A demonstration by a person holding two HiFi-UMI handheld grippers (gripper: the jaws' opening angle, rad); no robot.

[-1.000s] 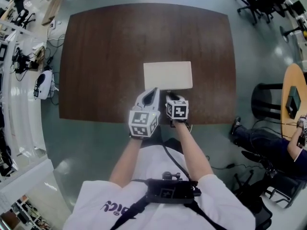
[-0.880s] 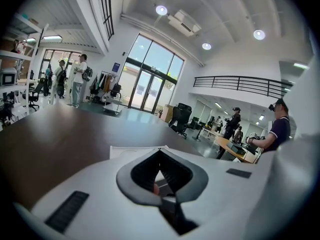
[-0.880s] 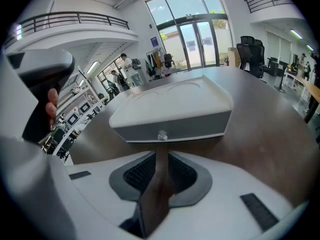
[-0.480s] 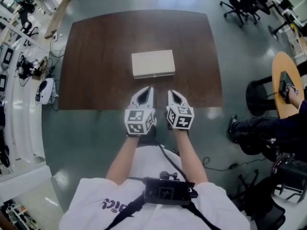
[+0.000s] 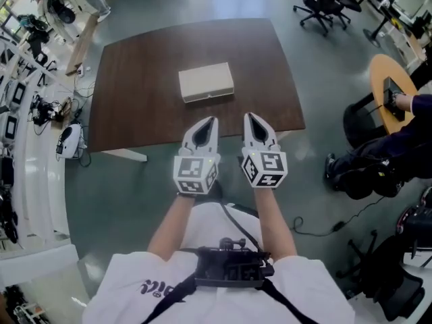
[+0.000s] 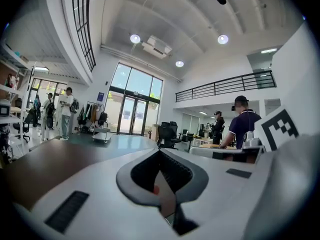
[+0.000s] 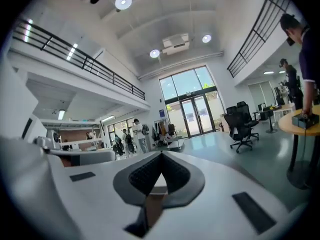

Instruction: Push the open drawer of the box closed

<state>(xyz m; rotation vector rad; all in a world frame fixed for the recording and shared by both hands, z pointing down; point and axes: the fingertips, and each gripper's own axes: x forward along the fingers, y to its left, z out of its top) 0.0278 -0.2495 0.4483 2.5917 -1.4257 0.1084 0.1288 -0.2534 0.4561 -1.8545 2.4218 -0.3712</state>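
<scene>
The flat beige box (image 5: pixel 206 82) lies on the brown table (image 5: pixel 135 93), its front face flush, with a small knob (image 5: pixel 210 96) showing. Both grippers hang side by side near the table's front edge, pulled back from the box and touching nothing. My left gripper (image 5: pixel 210 121) has its jaws meeting at the tips, as the left gripper view confirms (image 6: pixel 160 153). My right gripper (image 5: pixel 250 117) is likewise shut and empty (image 7: pixel 161 155). The box is not clearly visible in either gripper view.
Office chairs (image 5: pixel 324 5) stand beyond the table's far right corner. A round wooden table (image 5: pixel 390 86) with a seated person is at the right. Shelving and cables (image 5: pixel 40 106) line the left side. People stand in the hall in both gripper views.
Both grippers have drawn back from the box's front toward the person. The box now lies farther away, and the head view has shifted.
</scene>
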